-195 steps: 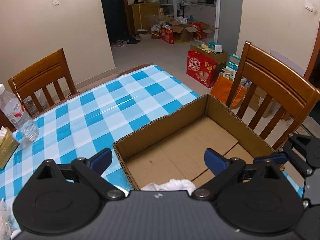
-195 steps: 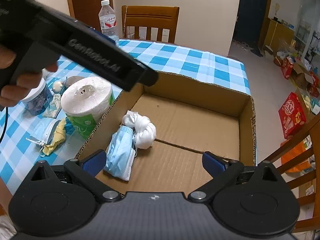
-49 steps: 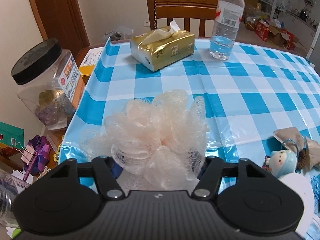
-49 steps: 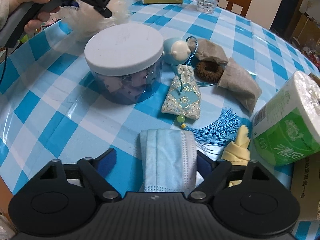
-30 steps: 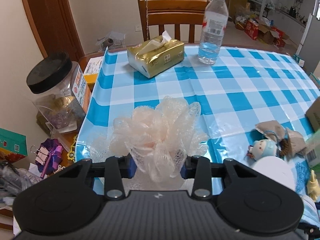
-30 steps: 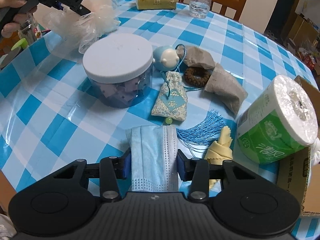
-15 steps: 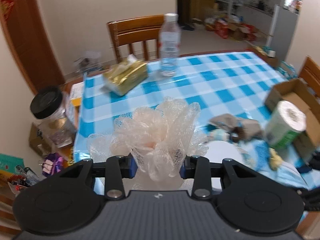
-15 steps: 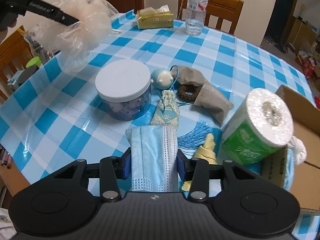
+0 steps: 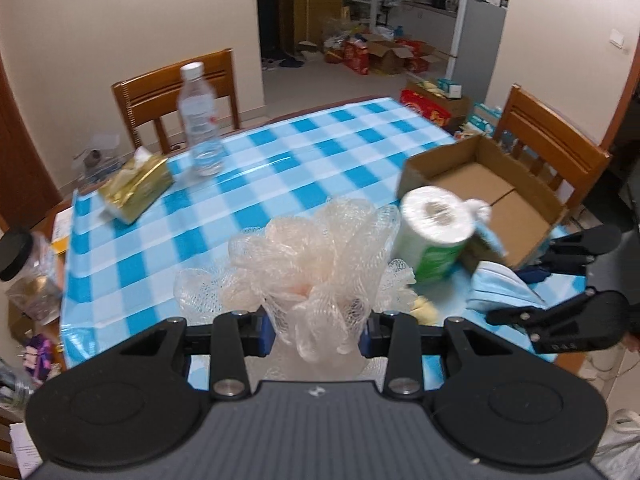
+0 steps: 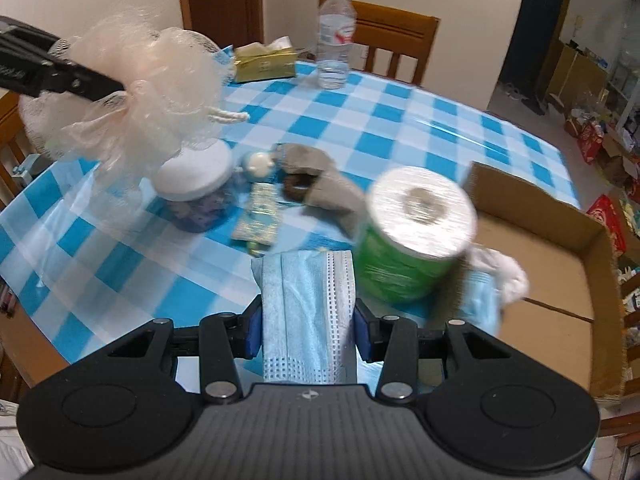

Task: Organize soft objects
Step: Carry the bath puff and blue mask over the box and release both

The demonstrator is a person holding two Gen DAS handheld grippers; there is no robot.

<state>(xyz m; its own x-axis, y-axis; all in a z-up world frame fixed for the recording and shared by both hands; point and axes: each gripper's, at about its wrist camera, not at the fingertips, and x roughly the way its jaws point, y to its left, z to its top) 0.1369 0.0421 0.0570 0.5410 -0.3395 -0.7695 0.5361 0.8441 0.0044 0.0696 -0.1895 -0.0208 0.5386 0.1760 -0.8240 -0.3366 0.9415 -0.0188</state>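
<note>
Left gripper [image 9: 316, 330] clamps loofah [image 9: 316, 256]; cardboard box [image 9: 532, 204] holds white cloth [image 10: 504, 270].

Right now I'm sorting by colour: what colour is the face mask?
Light blue face mask, clearest in the right wrist view.

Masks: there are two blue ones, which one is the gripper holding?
The flat mask squeezed in the right gripper. The other mask hangs over the box edge, beside the paper roll.

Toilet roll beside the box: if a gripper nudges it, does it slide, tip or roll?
The toilet roll stands on end, squat and wide, so tipping seems unlikely. Its glossy wrap on the slick tablecloth suggests sliding. Probably light; once knocked over, it could roll.
</note>
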